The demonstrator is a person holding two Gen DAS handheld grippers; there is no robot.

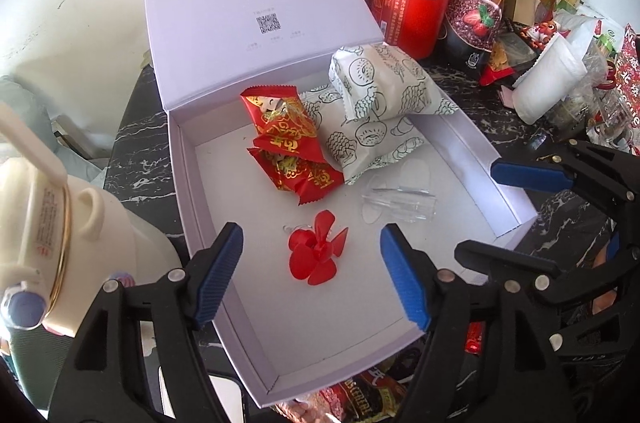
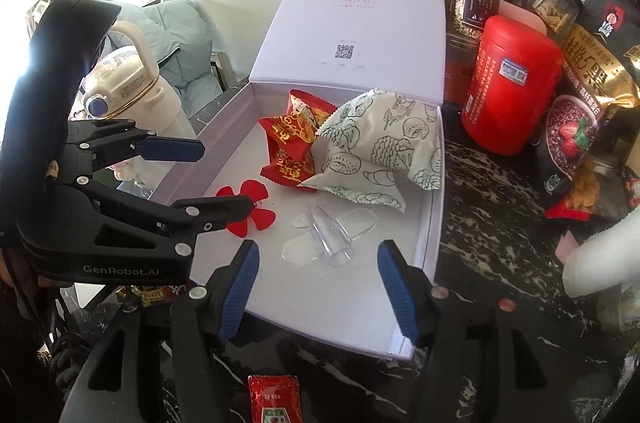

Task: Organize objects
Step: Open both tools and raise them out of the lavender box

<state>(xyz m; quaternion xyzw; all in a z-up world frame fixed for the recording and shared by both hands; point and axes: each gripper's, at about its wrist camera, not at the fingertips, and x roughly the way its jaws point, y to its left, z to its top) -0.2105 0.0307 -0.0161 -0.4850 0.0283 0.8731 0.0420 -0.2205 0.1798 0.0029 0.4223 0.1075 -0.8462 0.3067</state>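
Both tongs hang spread and empty over the open white cardboard box (image 1: pixel 192 191), left gripper (image 1: pixel 312 271) above the red plastic propeller (image 1: pixel 316 251), right gripper (image 2: pixel 316 287) above the clear plastic piece (image 2: pixel 328 235), both apparently just dropped in to gather the clutter

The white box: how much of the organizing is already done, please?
Done: white box holds red snack packets, patterned packets, a red propeller and a clear plastic piece. In hand: nothing; left gripper and right gripper are open. Left: a ketchup sachet outside.
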